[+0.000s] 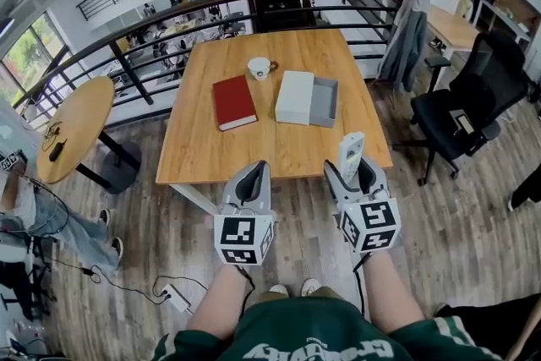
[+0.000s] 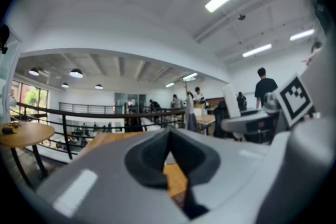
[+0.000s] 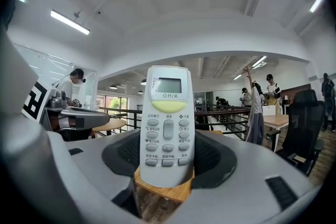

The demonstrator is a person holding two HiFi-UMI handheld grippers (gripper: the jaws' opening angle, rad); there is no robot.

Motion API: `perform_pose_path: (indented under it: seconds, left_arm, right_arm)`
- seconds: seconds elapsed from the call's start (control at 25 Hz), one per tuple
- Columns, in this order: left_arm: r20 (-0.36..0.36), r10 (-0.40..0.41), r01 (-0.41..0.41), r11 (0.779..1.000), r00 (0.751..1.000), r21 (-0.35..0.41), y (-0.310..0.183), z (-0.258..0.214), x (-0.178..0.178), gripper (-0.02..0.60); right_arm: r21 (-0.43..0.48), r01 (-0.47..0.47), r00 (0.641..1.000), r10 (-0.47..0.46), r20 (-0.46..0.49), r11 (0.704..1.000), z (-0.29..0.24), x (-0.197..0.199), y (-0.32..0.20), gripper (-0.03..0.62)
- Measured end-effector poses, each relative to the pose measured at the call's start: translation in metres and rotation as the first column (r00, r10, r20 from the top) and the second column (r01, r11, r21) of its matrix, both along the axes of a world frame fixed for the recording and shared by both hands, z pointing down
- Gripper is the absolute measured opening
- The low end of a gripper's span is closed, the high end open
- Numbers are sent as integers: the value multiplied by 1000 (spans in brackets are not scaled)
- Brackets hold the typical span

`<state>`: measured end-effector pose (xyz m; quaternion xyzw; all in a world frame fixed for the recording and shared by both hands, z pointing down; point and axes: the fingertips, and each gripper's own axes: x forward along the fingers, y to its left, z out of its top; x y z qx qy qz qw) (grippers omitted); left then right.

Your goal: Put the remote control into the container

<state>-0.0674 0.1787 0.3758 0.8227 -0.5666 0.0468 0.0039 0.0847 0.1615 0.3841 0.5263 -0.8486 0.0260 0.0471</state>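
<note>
My right claw (image 1: 355, 171) grips the remote control (image 3: 167, 126) upright, ready to carry to the container (image 1: 326, 102); my left claw (image 1: 253, 172) rests closed and empty

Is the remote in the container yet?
Out. The remote stands upright, clamped in the right gripper, well short of the container on the table.

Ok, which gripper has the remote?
The right gripper: the white remote stands upright, clamped between its jaws. The left gripper has its jaws together with nothing between them.
</note>
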Motion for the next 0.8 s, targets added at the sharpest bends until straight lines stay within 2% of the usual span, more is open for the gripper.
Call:
perform_pose_path:
  seconds: [0.32, 0.8]
  left_arm:
    - [-7, -15, 16, 1000, 1000, 22, 0, -6, 25, 0]
    - [7, -24, 23, 999, 1000, 42, -5, -12, 34, 0]
  right_arm:
    - [17, 28, 1000, -28, 14, 999, -1, 20, -7, 265]
    - [24, 62, 998, -62, 19, 998, -2, 22, -13, 265]
